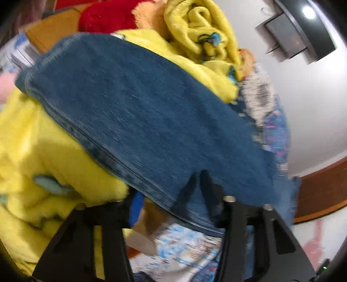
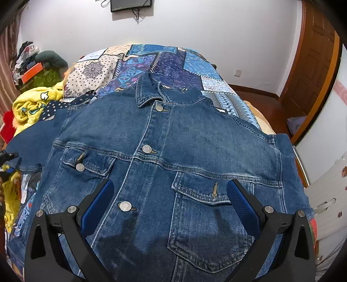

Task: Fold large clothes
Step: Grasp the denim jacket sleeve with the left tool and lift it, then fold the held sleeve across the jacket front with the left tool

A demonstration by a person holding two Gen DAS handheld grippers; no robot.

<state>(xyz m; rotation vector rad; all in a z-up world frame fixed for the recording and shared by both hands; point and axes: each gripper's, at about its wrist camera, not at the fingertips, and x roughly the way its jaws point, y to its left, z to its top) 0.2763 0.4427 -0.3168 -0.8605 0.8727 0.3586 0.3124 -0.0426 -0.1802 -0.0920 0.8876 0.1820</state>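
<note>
A blue denim jacket lies front up and buttoned on the patchwork bedspread, collar at the far end. My right gripper hovers open just above its lower front, blue pads either side of the right chest pocket and placket. In the blurred left wrist view, my left gripper is shut on the jacket's sleeve, which drapes over the fingers and hides the tips. The sleeve stretches out to the left in the right wrist view.
A heap of yellow fleece, with red and orange fabric, lies by the sleeve on the bed's left side. A cluttered pile stands far left. A wooden door and white cabinet are at right.
</note>
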